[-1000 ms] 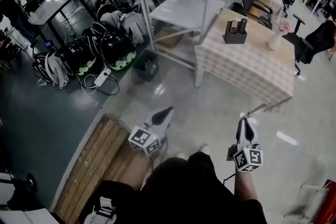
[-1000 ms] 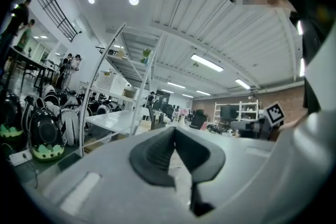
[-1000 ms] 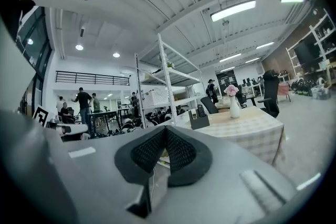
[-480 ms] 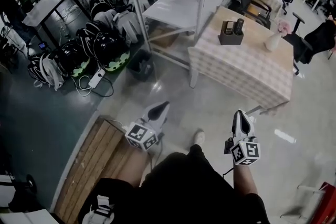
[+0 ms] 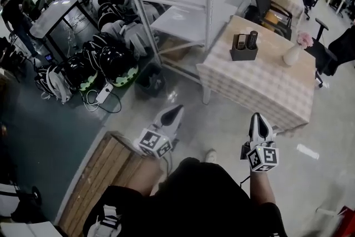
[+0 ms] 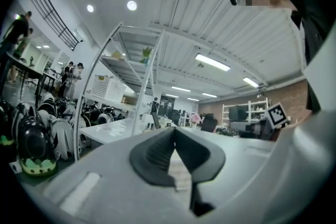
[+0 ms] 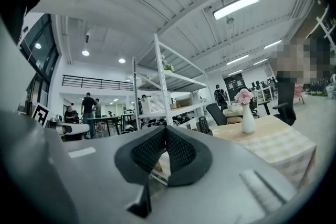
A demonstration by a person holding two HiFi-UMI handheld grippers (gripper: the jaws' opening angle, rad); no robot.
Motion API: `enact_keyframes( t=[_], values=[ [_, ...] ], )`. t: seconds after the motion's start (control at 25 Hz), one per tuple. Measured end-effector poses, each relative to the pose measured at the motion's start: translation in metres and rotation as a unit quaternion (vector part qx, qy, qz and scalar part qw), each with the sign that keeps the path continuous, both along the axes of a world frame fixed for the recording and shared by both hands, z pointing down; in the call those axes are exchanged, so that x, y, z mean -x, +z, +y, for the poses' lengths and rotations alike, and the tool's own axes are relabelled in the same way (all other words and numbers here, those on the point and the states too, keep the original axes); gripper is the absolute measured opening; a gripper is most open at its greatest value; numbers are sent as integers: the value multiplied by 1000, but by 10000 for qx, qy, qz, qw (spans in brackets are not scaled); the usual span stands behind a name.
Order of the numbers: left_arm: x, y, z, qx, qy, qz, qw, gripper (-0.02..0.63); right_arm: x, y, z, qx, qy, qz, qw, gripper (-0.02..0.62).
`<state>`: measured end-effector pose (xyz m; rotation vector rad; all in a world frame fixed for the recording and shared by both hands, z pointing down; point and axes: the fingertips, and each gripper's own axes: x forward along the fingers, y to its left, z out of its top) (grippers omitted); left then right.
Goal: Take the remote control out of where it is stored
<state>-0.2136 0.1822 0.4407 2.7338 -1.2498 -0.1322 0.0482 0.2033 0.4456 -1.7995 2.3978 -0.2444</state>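
Both grippers are clenched shut and carrying nothing: the left gripper (image 5: 175,112) has its dark pads pressed tip to tip, and the right gripper (image 5: 259,119) shows just the same, jaws together with nothing between them. They're held out level on the near side of the checked table (image 5: 266,86). Over at its far end, the remote control (image 5: 252,39) stands upright in the dark holder (image 5: 244,54), touched by neither gripper, with a second handset (image 5: 241,41) just left of it and a white vase (image 5: 292,55) off to the right.
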Motion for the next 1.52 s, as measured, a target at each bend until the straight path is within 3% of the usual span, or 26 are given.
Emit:
enact_keyframes(
  t=[0.4, 0.64, 0.84, 1.24, 1.52],
  values=[
    [-39, 10, -56, 169, -229, -25, 9996, 2, -28, 0, -79, 42, -494, 24, 9988, 5],
    [-70, -3, -74, -15, -314, 321, 9990, 2, -57, -10, -102, -68, -600, 65, 9982, 5],
    [-84, -1, -86, 23, -380, 282, 9989, 2, -67, 9, -110, 104, -662, 50, 9977, 5],
    [-86, 8, -125, 60, -470, 202, 9987, 2, -98, 25, -132, 198, -354, -31, 9992, 5],
    [-106, 6, -176, 68, -141, 239, 9996, 2, -114, 38, -176, 343, -44, 141, 9993, 5]
  ],
)
